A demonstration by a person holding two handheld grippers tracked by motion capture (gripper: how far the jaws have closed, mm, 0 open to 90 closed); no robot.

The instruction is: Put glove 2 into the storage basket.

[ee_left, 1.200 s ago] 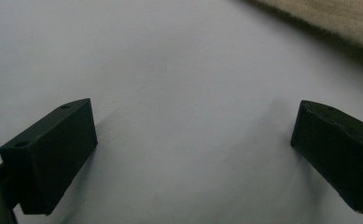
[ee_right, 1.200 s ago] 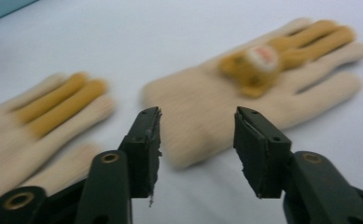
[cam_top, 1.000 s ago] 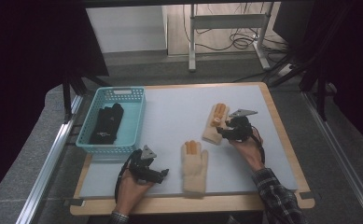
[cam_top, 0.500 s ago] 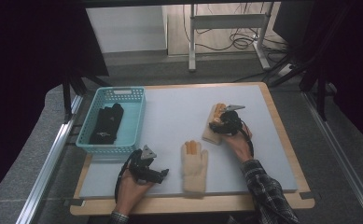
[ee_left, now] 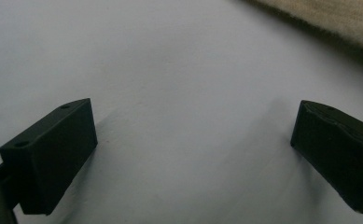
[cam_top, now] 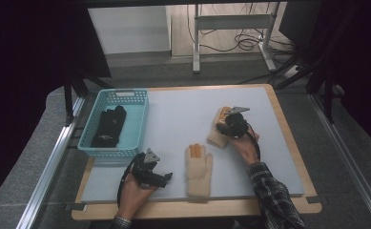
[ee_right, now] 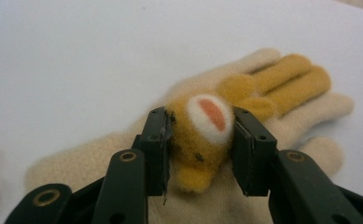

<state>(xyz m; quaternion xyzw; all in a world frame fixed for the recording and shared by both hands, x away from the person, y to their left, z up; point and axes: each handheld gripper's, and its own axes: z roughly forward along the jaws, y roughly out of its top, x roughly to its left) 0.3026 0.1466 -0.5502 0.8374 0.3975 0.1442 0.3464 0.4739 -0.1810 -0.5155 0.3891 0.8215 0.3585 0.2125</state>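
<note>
Two cream knitted gloves with orange fingers lie on the pale mat [cam_top: 173,119]. In the high view the near glove [cam_top: 198,169] lies at the front middle and the far glove [cam_top: 215,137] to its right and farther back. My right gripper [cam_top: 226,123] rests on the far glove. In the right gripper view, my right gripper [ee_right: 202,140] is shut on the glove's [ee_right: 100,156] raised orange animal patch [ee_right: 207,126]. My left gripper [cam_top: 165,177] lies low on the mat, left of the near glove. Its jaws [ee_left: 193,154] stand wide open over bare mat, the glove's edge [ee_left: 333,18] beyond them.
A teal basket [cam_top: 140,126] at the mat's left holds a pair of black gloves [cam_top: 109,125]. The wooden table edge [cam_top: 197,207] runs along the front. Behind the table are a metal stand [cam_top: 231,28] and cables on the floor.
My right gripper has moved left onto the far glove and shut on its orange patch. The left gripper has not moved.
</note>
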